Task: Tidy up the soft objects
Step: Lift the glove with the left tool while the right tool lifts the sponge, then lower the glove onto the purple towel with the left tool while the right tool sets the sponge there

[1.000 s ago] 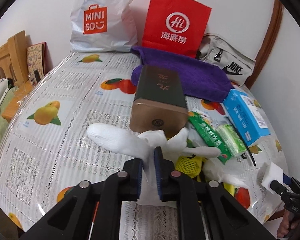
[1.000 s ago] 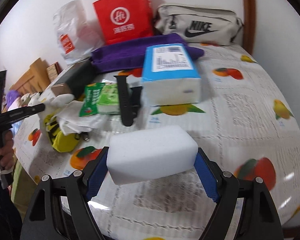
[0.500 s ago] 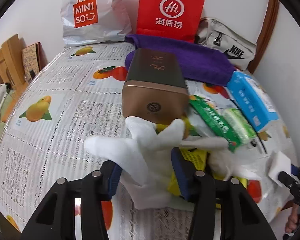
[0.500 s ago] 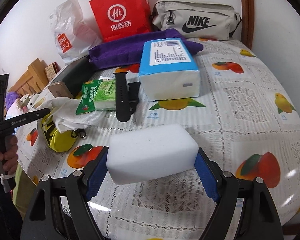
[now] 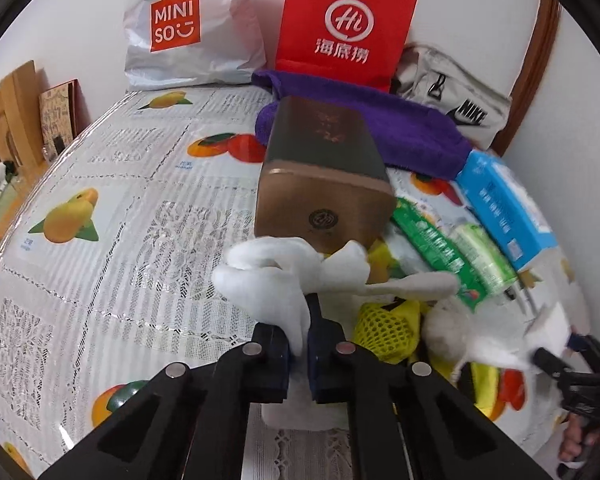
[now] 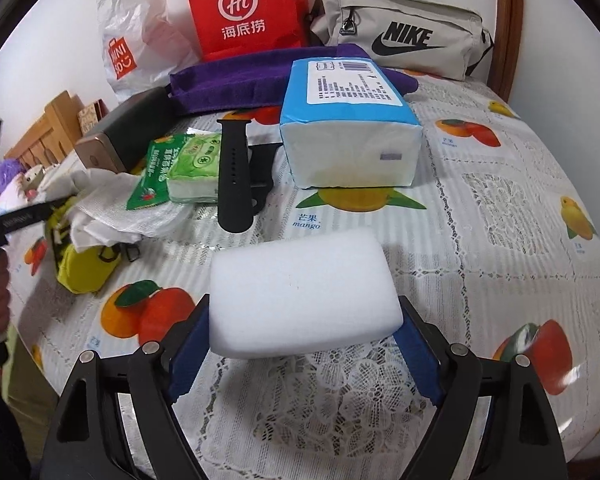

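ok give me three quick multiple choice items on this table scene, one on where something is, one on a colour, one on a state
1. Where does the black watch strap lie?
A. Between the green tissue pack and the blue tissue pack
B. On the purple towel
C. Inside the red bag

2. What colour is the towel by the bags?
A. Yellow
B. Purple
C. Grey

3. What is the left hand-held gripper doing?
A. Open over bare cloth
B. Shut on the white glove
C. Holding the sponge

Answers: A, the strap sits between both packs; B, the towel is plainly purple; B, its pads pinch glove fabric.
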### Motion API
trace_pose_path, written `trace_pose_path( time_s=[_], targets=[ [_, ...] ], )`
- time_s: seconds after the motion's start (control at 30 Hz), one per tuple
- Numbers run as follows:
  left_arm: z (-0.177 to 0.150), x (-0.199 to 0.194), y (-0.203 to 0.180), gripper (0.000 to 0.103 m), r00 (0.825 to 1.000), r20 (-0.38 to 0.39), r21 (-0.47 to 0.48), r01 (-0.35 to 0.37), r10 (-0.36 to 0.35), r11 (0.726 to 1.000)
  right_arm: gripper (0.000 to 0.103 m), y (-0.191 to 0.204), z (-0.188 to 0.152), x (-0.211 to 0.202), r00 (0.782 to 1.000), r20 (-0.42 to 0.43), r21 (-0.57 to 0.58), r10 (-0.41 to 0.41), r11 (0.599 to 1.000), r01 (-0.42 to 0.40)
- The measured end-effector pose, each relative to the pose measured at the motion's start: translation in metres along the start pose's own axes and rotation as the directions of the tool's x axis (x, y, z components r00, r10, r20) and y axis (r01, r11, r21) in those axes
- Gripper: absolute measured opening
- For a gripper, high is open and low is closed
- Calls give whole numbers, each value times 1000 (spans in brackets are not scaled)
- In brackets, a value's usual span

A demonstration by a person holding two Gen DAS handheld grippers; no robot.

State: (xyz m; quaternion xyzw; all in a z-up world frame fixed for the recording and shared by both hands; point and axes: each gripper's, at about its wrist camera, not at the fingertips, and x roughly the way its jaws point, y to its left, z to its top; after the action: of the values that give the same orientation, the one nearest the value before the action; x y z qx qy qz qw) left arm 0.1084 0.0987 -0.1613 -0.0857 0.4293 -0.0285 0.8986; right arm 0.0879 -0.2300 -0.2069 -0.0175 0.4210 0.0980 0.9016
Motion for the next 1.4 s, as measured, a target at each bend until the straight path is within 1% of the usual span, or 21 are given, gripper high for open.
trace_pose_path(
  time_s=[0.07, 0.17, 0.27, 0.5, 0.63, 0.73, 0.97, 1.07, 1.27, 1.4],
  targets=[
    [2, -7, 1, 6, 1000, 15, -14, 16, -16, 1000, 81, -1, 0, -2, 1000, 14, 5, 3, 1000, -3],
    [7, -21, -1, 6, 999, 44, -10, 33, -32, 999, 80, -5, 4, -11, 998, 38, 36, 43, 998, -44],
    [15, -36, -4, 6, 996, 76, -10, 47, -46, 999, 80, -5, 11, -23, 997, 63, 34, 42, 998, -44],
    [34, -73, -10, 6, 990, 142, -2, 23, -23, 1000, 80, -6, 34, -55, 990, 136, 27, 45, 998, -49],
    [43, -90, -13, 6, 984, 175, 1, 32, -32, 999, 80, -6, 47, -70, 986, 164, 22, 40, 999, -45],
    [52, -98, -19, 6, 982, 189, 16, 26, -29, 1000, 80, -9, 58, -76, 983, 180, 31, 48, 998, -55],
    [71, -101, -27, 6, 982, 189, 32, 22, -27, 999, 80, -6, 92, -76, 982, 184, 31, 46, 998, -52],
    [83, -98, -28, 6, 982, 184, 19, 33, -36, 999, 80, -3, 108, -71, 982, 184, 16, 49, 998, -53],
    [112, -88, -32, 6, 982, 187, 30, 24, -29, 999, 80, -1, 147, -58, 980, 190, 2, 66, 998, -68],
    [133, -75, -32, 6, 983, 184, 21, 21, -24, 1000, 80, 1, 171, -44, 982, 181, -10, 62, 998, -61]
  ],
)
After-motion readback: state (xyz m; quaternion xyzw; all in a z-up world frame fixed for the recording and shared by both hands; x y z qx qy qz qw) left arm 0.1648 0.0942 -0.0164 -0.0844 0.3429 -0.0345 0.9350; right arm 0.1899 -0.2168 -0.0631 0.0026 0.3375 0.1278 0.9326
